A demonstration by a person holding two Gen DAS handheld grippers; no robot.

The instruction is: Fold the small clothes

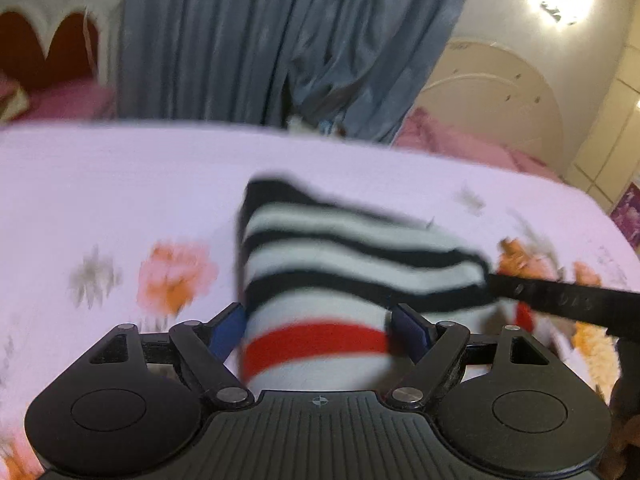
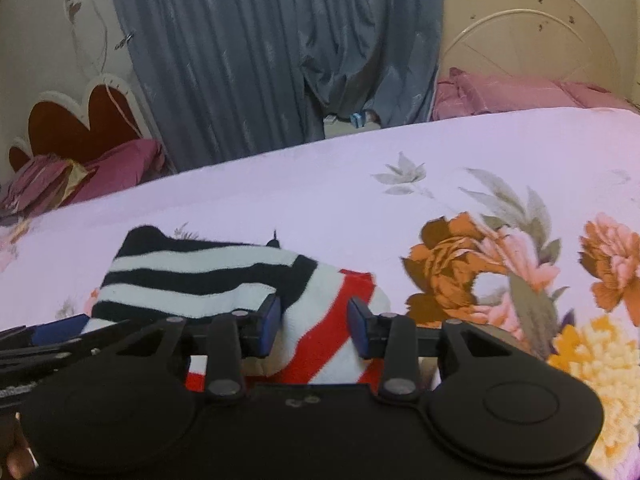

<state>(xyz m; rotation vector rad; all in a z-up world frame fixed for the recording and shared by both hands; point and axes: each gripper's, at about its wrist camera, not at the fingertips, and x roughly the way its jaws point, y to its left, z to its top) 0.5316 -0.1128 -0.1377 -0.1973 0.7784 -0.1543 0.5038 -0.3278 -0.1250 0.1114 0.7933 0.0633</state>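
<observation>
A: Black and white knit, with red bands at one end: that is the striped garment [image 1: 344,264], lying on the bed sheet [image 1: 120,184] and partly folded over itself.

B: Where does it sit relative to the grippers?

A: In the left wrist view it runs up between the blue pads of the left hand-held gripper [image 1: 318,326], the red band lying right between them. The pads stand wide, one at each edge of the cloth. That view is blurred, so I cannot tell whether they press on the cloth.

B: And the other one?

A: The right hand-held gripper [image 2: 314,322] has its pads apart over the red-and-white end of the garment [image 2: 224,276]. The left pad lies against the folded black-striped edge, while the right pad is clear of the cloth, so the jaws stand open, not clamped.

B: Do the two grippers meet?

A: They are near each other. From the left camera, a black finger of the right gripper reaches in from the right edge to the garment's corner.

B: And around that?

A: The sheet is pale lilac, printed with orange and pink flowers [image 2: 480,264] just right of the garment. Beyond the bed hang grey-blue curtains [image 2: 260,52], with pink pillows [image 2: 500,92] against a cream headboard [image 2: 532,36].
</observation>
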